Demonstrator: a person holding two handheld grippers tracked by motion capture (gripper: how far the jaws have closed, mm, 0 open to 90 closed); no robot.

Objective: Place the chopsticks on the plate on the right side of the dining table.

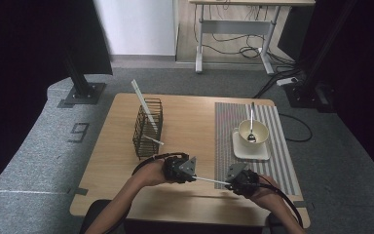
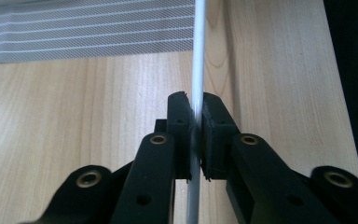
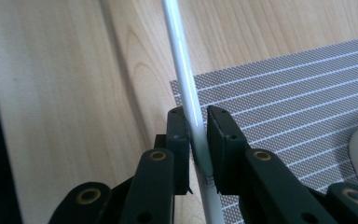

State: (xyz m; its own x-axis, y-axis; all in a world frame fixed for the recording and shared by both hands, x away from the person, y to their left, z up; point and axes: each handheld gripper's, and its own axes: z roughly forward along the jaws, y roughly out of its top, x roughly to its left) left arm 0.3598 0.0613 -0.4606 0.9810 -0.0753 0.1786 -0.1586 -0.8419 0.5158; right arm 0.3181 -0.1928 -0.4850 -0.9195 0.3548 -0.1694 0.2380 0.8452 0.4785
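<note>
A thin white stick [image 1: 210, 181] hangs level just above the table's front edge, held at both ends. My left gripper [image 1: 191, 176] is shut on its left end; in the left gripper view the stick [image 2: 198, 56] runs up from between the closed jaws of the gripper [image 2: 194, 100]. My right gripper [image 1: 231, 183] is shut on the other end, and the right gripper view shows the stick [image 3: 179, 51] pinched between the pads of that gripper [image 3: 196, 112], over the edge of the striped grey placemat [image 3: 279, 93].
A black wire basket [image 1: 148, 127] stands left of centre with a long white stick [image 1: 143, 103] leaning out of it. On the placemat [image 1: 224, 141] sits a cream bowl [image 1: 259, 127] with a spoon [image 1: 251, 131], on a white square plate [image 1: 251, 151]. Bare wood lies between basket and placemat.
</note>
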